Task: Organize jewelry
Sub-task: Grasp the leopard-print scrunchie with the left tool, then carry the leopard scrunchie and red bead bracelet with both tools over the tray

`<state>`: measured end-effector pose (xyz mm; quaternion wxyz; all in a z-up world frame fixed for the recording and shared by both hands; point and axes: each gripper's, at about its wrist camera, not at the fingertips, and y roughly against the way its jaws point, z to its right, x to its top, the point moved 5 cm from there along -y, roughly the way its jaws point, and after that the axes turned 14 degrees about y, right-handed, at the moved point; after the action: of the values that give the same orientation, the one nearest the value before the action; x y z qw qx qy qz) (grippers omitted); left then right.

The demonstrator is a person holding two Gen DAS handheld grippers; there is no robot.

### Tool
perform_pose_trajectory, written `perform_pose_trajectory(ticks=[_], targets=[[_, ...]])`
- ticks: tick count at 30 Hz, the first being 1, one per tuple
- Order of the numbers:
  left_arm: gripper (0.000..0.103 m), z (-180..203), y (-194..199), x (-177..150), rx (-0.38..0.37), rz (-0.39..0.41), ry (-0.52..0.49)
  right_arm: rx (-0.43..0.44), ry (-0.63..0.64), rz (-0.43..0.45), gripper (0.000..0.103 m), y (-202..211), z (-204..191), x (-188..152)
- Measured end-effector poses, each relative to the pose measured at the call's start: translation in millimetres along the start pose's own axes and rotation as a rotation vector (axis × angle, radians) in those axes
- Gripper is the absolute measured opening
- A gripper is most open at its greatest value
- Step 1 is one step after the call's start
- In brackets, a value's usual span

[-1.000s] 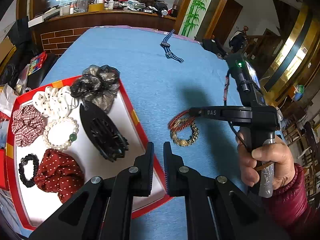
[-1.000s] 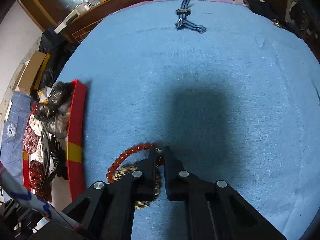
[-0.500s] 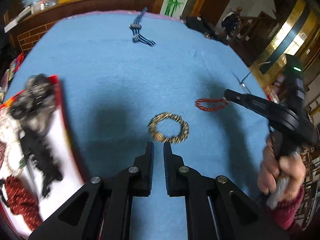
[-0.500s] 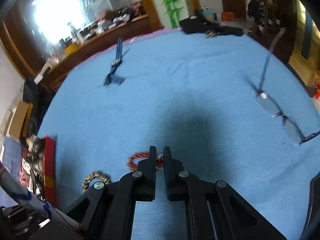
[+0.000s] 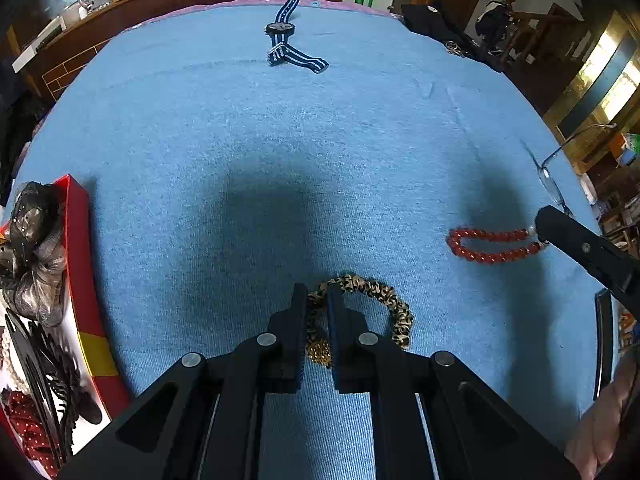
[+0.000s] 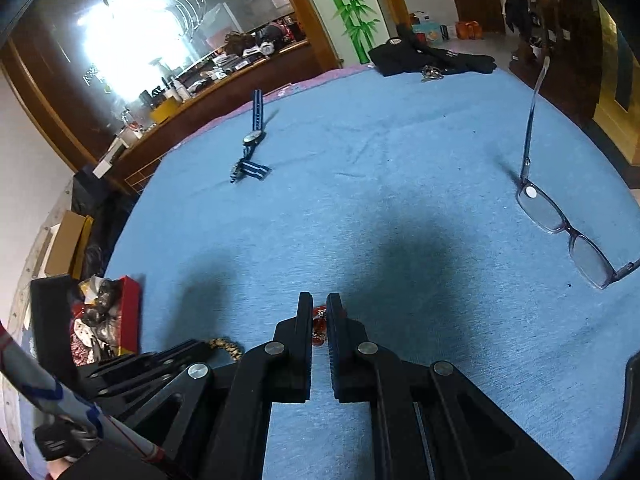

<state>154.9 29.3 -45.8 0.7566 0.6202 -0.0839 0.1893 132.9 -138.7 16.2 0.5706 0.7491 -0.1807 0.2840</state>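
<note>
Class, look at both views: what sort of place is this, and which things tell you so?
Probably a lived-in home, not a workshop. A table under a blue cloth holds personal items: a watch and glasses. Behind it runs a cluttered wooden counter, with a bamboo painting on the wall.

Left tongs [image 5: 317, 312] pinch leopard-print scrunchie [image 5: 376, 300]; right tongs [image 5: 541, 227] grip red bead bracelet [image 5: 488, 245]
</note>
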Motion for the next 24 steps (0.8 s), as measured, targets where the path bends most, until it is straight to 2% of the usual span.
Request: perform_pose_trajectory(ticks=[4, 7, 13, 16, 19, 21, 22, 24], targets=[[0.011, -0.6, 8.0, 1.3, 0.015, 0.018, -0.017, 0.004, -0.007, 0.001, 0.007, -0.2, 0.9, -0.7], [0.035, -3.3, 11.1, 2.4, 0.022, 0.024, -0.015, 0.008, -0.012, -0.005, 0.007, -2.5, 1.1, -0.9], [0.036, -3.7, 6.5, -0.6, 0.031, 0.011, -0.035, 0.011, -0.016, -0.007, 0.007, -3.2, 1.7, -0.7], [0.022, -2.0, 1.9, -4.4, 0.031, -0.003, -0.046, 0.016, -0.019, -0.007, 0.007, -2.8, 1.8, -0.6], [0.020, 2.8, -0.5, -6.3, 0.066, 0.032, -0.070, 0.019, -0.016, -0.006, 0.007, -2.7, 0.9, -0.4], [0.014, 7.8, -0.4, -9.7, 0.089, 0.068, -0.084, 0.024, -0.013, -0.005, 0.007, -2.8, -0.2, -0.4], [0.007, 9.4, -0.2, -10.8, 0.083, 0.076, -0.081, 0.026, -0.011, -0.003, 0.007, -2.7, -0.6, -0.4], [0.005, 9.3, 0.8, -13.1, 0.065, 0.081, -0.064, 0.029, -0.010, 0.001, 0.007, -2.1, -0.3, -0.3]])
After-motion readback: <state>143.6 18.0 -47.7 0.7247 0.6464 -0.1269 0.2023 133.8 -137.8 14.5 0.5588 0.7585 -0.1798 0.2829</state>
